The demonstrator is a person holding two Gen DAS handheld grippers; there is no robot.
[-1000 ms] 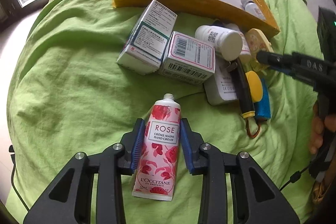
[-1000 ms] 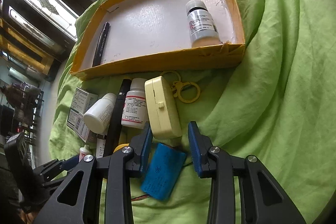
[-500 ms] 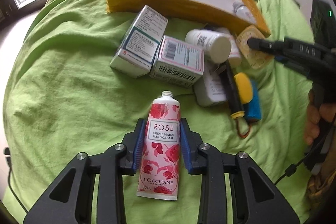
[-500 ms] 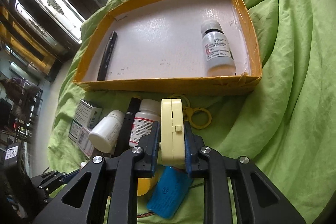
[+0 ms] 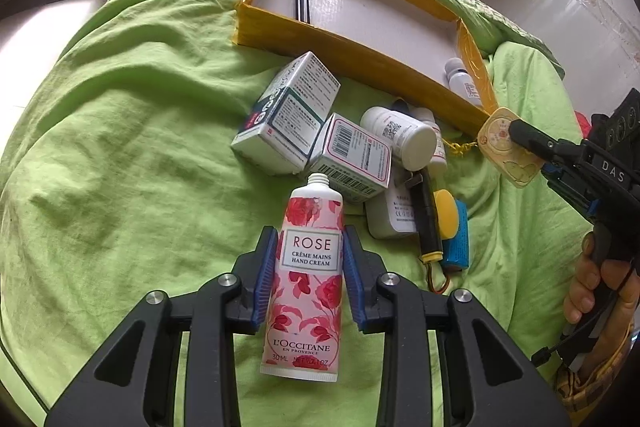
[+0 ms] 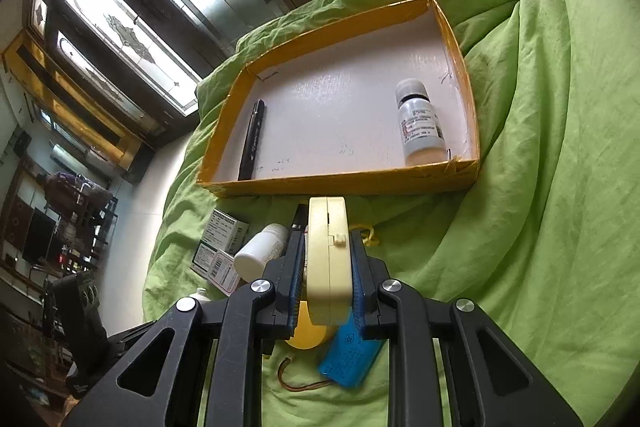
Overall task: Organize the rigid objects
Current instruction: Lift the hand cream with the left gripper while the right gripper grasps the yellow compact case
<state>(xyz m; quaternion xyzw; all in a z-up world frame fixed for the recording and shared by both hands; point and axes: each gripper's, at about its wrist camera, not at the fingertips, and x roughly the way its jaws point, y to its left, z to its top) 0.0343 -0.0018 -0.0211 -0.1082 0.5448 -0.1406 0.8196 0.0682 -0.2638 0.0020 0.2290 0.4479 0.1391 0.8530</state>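
My left gripper (image 5: 310,247) is shut on a pink ROSE hand cream tube (image 5: 310,267) and holds it above the green bedcover. My right gripper (image 6: 326,267) is shut on a flat cream-yellow case (image 6: 329,259), on edge and lifted just short of the yellow-walled tray (image 6: 340,183); it also shows in the left wrist view (image 5: 506,151). The tray (image 5: 360,59) holds a black pen (image 6: 252,139) and a small white bottle (image 6: 420,123).
A heap lies in front of the tray: two white boxes (image 5: 288,115) (image 5: 352,155), a white pill bottle (image 5: 400,135), a black marker (image 5: 426,223), a yellow disc (image 5: 446,211) and a blue battery pack (image 6: 350,351). The green bedcover (image 5: 120,147) spreads all around.
My right gripper closed on the cream case and lifted it up toward the tray. My left gripper raised the hand cream tube off the cover.
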